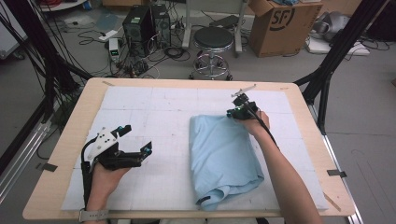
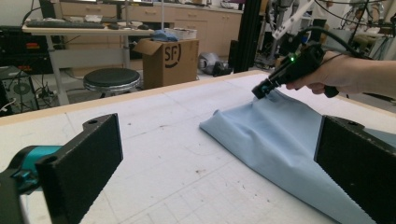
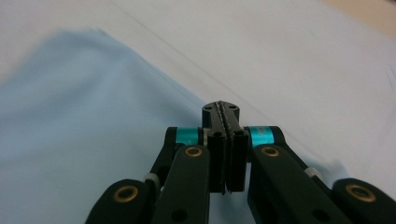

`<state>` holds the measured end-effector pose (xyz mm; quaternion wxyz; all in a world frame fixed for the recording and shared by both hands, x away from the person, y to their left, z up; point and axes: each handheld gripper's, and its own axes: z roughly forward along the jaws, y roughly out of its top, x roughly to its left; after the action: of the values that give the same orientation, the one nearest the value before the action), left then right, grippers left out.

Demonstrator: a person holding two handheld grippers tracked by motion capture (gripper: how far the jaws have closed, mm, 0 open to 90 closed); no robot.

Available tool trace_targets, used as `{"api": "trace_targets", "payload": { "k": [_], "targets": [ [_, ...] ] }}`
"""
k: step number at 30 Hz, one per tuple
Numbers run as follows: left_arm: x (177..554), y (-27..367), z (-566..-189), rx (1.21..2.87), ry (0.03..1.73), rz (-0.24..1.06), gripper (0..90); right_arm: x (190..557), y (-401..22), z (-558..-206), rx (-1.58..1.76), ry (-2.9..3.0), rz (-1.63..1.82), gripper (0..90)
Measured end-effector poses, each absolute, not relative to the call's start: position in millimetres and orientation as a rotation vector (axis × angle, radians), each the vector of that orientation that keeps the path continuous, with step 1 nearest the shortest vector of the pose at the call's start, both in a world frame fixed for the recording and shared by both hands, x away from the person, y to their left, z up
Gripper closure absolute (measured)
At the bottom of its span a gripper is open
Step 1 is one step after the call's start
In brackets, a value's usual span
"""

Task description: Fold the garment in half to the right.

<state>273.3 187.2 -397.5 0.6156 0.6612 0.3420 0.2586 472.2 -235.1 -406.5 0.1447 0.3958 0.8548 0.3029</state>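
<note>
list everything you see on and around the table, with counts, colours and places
cloth: 1, light blue, folded, on the mat right of centre
mat: 1, white, gridded, covering the table
table: 1, light wood
stool: 1, black seat, floor beyond the table
cardboard box: 1, brown, floor at far right
computer tower: 1, black, floor at far left
left gripper: 1, black, jaws open, over the mat at left
right gripper: 1, black, jaws shut, at the cloth's far edge

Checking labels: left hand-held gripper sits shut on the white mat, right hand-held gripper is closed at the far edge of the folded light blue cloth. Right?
Not quite. The left hand-held gripper is open: the left gripper view shows its jaws wide apart over the white mat. The right hand-held gripper is closed at the folded light blue cloth's far edge.
</note>
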Motion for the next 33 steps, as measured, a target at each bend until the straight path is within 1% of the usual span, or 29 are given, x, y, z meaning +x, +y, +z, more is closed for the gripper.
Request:
{"api": "trace_targets", "payload": {
  "k": [3, 5, 8, 14, 18, 20, 29, 33],
  "targets": [
    [273, 185, -397, 1.533, 0.785, 0.596, 1.7, 474, -257, -425, 1.214, 2.436, 0.736, 90.0],
    [272, 185, -397, 1.528, 0.784, 0.596, 1.7, 476, -272, -430, 1.283, 2.386, 0.82, 90.0],
    [273, 187, -398, 1.527, 0.793, 0.598, 1.7, 476, -275, -425, 1.247, 2.366, 0.825, 90.0],
    [272, 190, -398, 1.531, 0.799, 0.602, 1.7, 460, -262, -400, 1.155, 2.379, 1.044, 90.0],
    [271, 192, -397, 1.525, 0.797, 0.608, 1.7, 428, -252, -388, 1.049, 2.428, 1.15, 90.0],
    [271, 192, -397, 1.524, 0.8, 0.605, 1.7, 408, -250, -386, 1.004, 2.446, 1.151, 90.0],
    [270, 190, -395, 1.522, 0.788, 0.606, 1.7, 332, -269, -400, 1.012, 2.5, 1.231, 89.9],
    [269, 190, -395, 1.526, 0.786, 0.608, 1.7, 306, -275, -411, 0.998, 2.544, 1.215, 89.9]
  ]
}}
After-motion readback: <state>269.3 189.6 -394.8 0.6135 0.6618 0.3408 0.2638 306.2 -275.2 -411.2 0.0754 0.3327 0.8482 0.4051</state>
